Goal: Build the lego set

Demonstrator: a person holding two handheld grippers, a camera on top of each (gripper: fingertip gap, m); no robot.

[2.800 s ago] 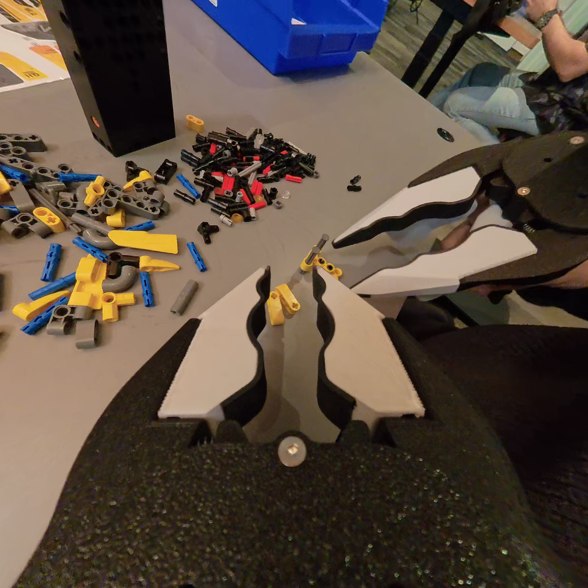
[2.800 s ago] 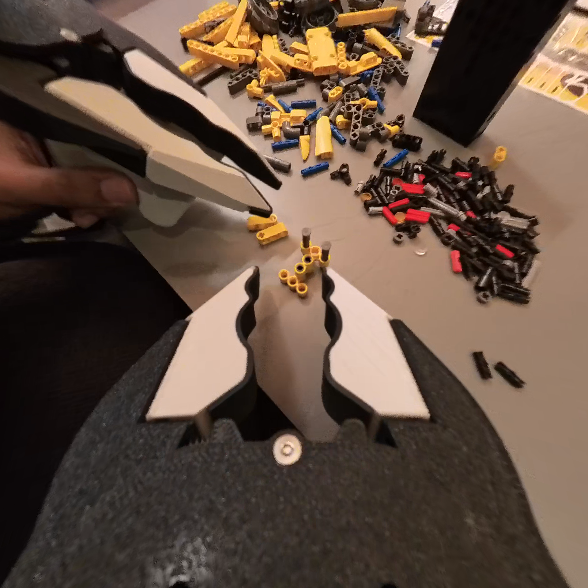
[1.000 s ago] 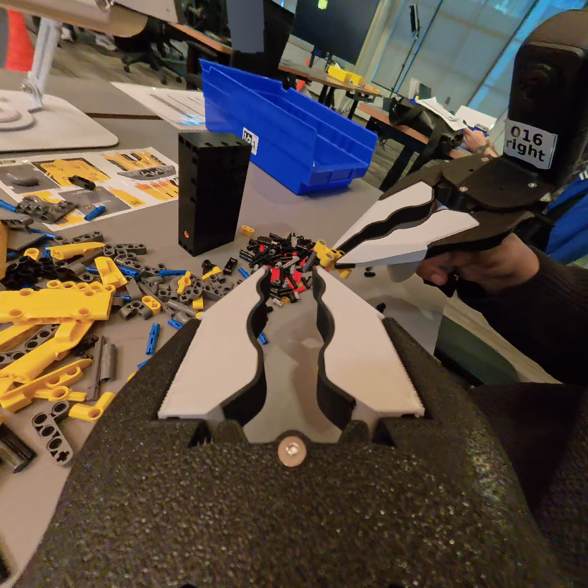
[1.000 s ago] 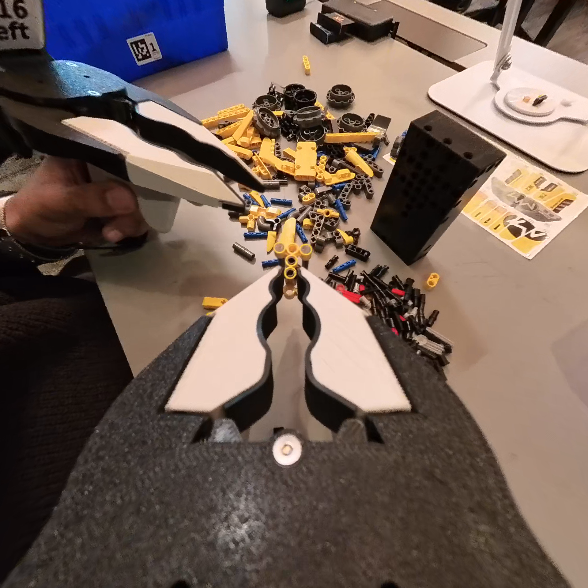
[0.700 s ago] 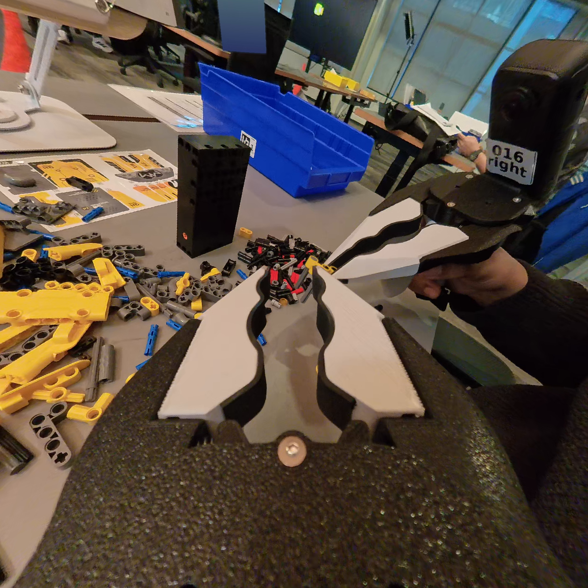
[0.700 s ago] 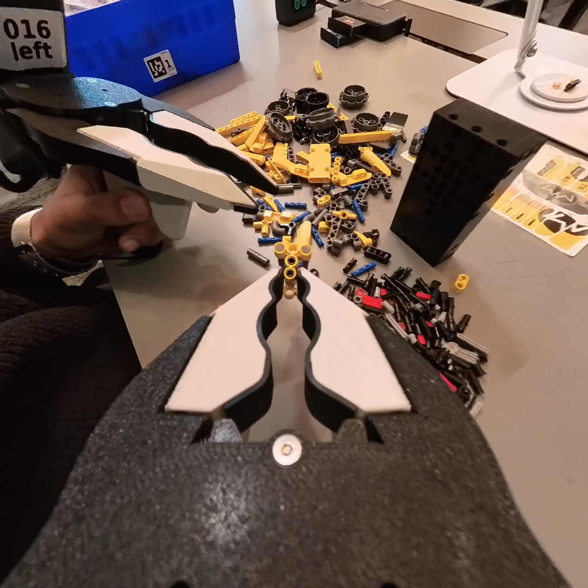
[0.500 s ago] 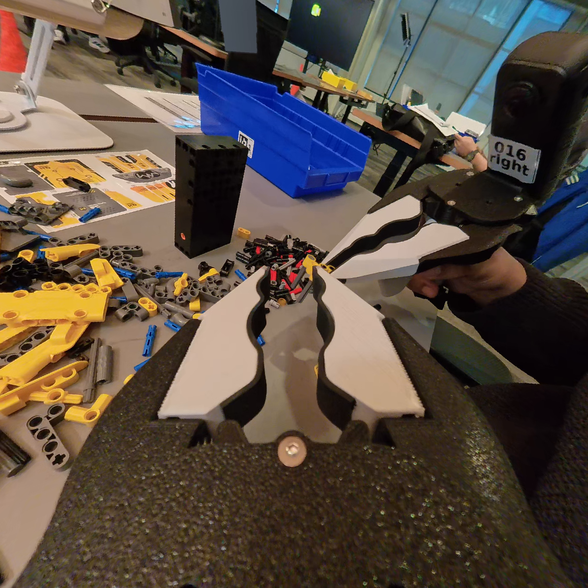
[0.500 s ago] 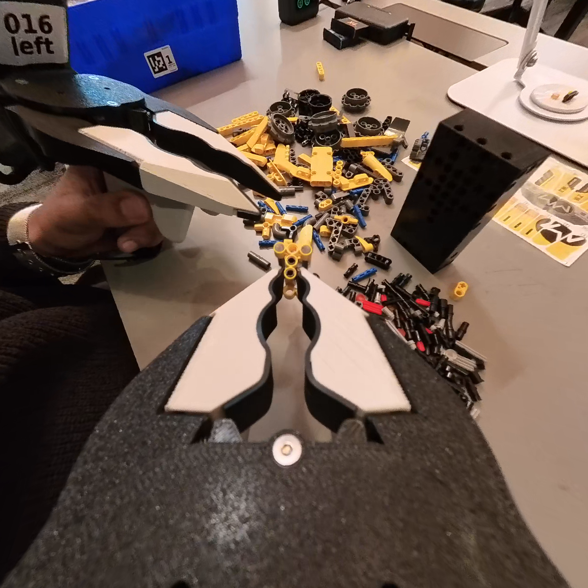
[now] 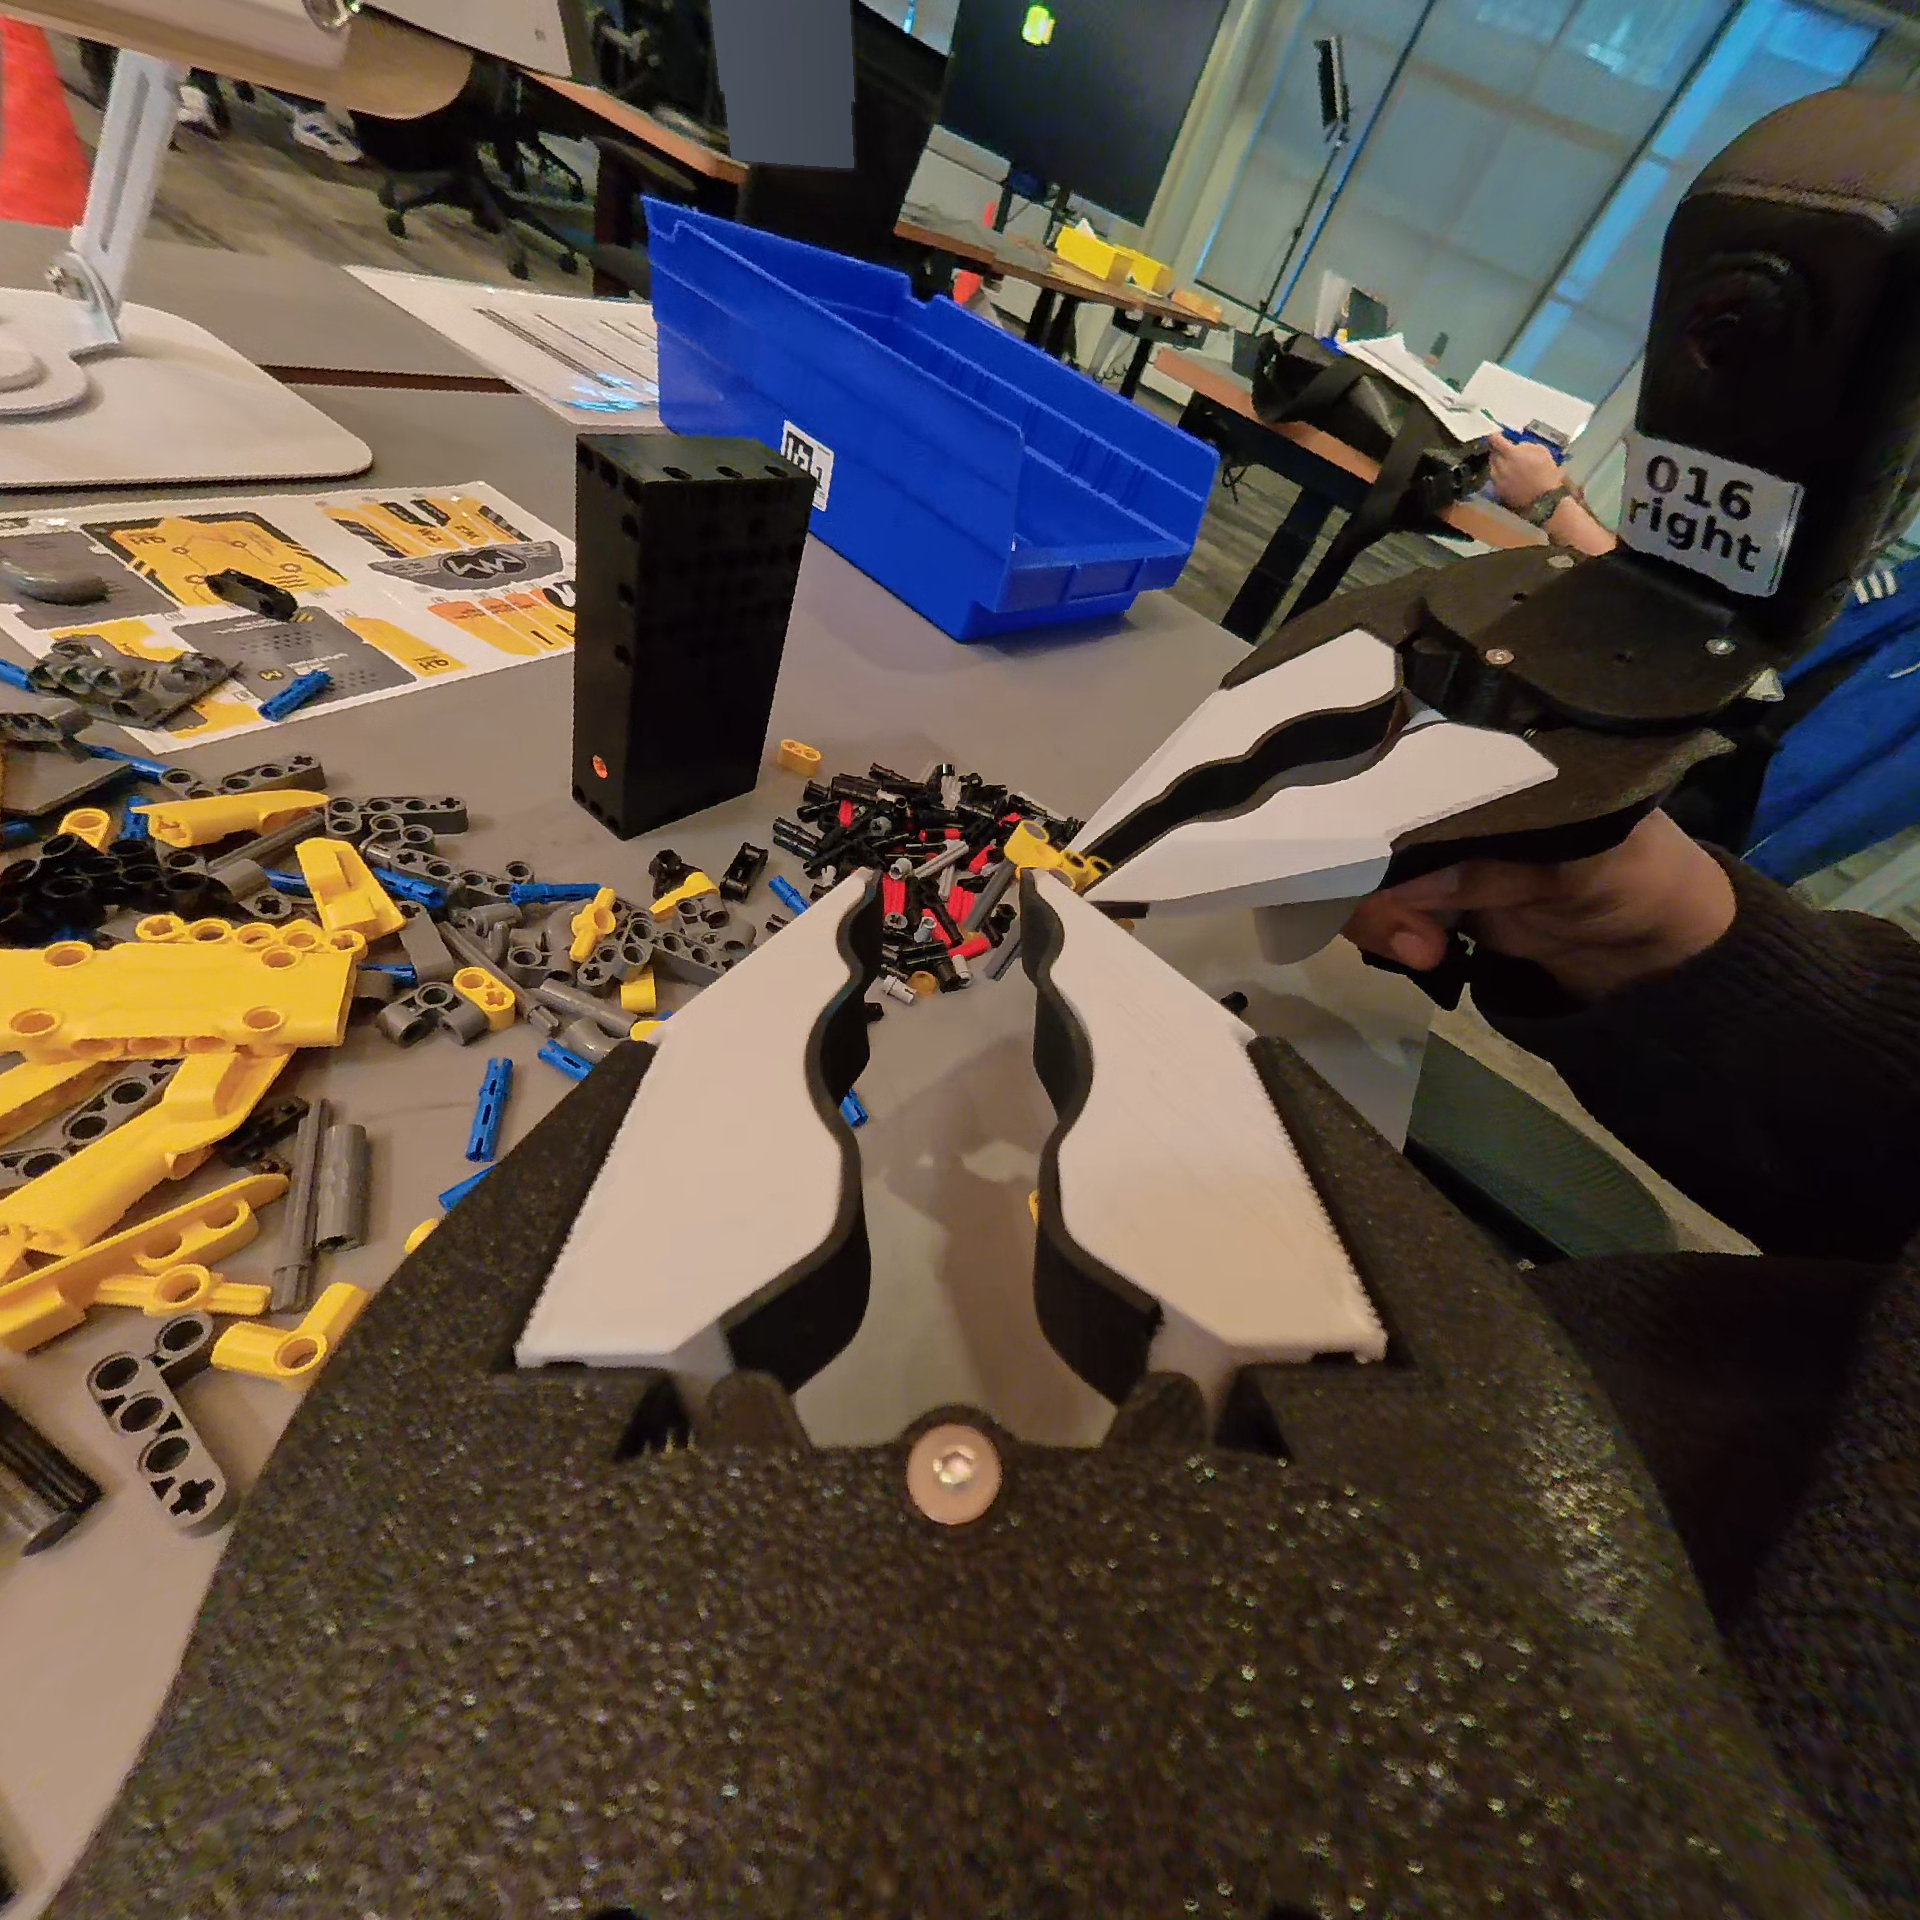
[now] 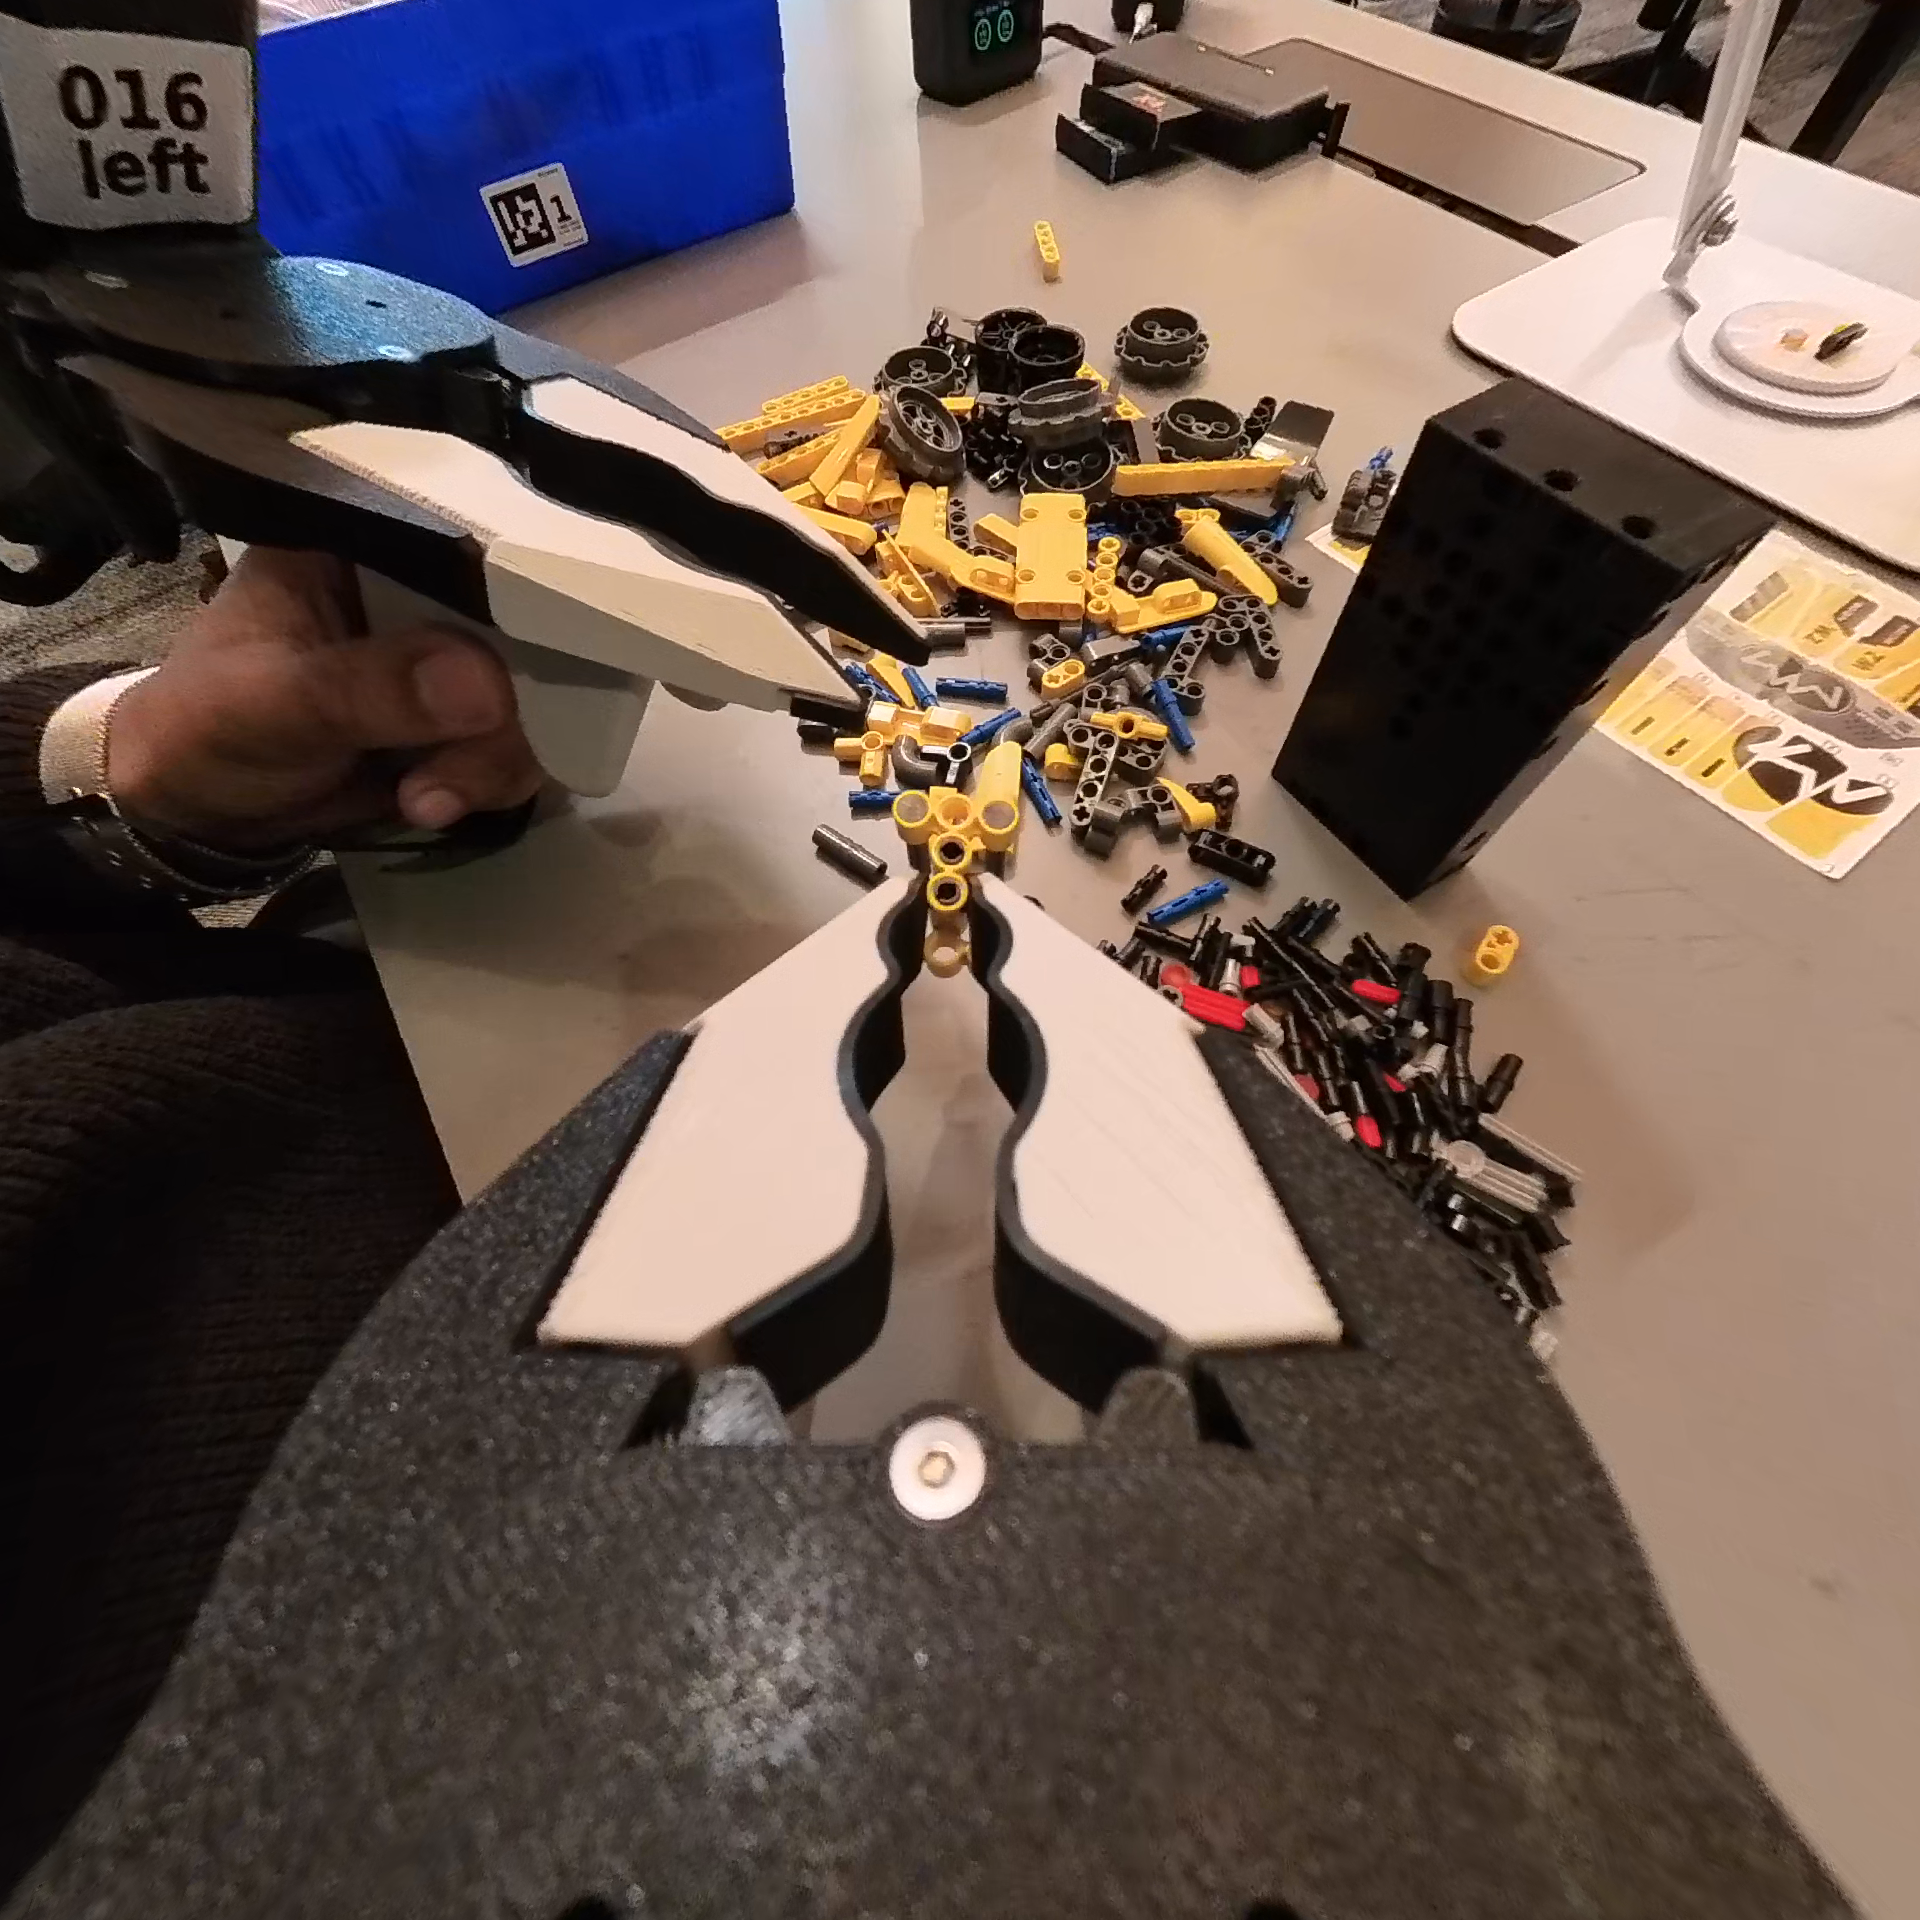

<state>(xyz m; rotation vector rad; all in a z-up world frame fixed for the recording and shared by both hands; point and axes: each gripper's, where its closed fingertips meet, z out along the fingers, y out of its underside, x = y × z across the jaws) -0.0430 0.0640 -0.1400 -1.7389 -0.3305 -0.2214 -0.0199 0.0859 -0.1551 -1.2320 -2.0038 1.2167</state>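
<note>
My right gripper (image 10: 948, 891) is shut on a small yellow assembly of pin-hole connectors (image 10: 956, 821) and holds it above the grey table (image 10: 1714, 1091). The assembly sticks out past the tips. In the left wrist view the right gripper (image 9: 1081, 868) comes in from the right with the yellow assembly (image 9: 1037, 844) at its tips. My left gripper (image 9: 945, 883) is open and empty, its right fingertip just beside that assembly. It also shows at the upper left of the right wrist view (image 10: 883, 681), above the loose parts.
A pile of black and red pins (image 9: 914, 831) (image 10: 1382, 1049) lies ahead. Yellow, grey and blue beams and wheels (image 9: 208, 987) (image 10: 1039, 540) spread left. A black perforated block (image 9: 686, 634) (image 10: 1507, 665), a blue bin (image 9: 935, 436), an instruction sheet (image 9: 312, 592) and a white stand base (image 10: 1662, 343) stand farther back. Across from one pair of fingers to the other is roughly 4 centimeters. The black perforated block (image 9: 686, 634) is about 11 centimeters from both grippers' fingertips. Seen from the right wrist view (image 10: 1387, 618) as well.
The right gripper has shut on the yellow assembly that lay on the table and lifted it. Both grippers have risen and levelled out. In the last second they only drifted slightly.
</note>
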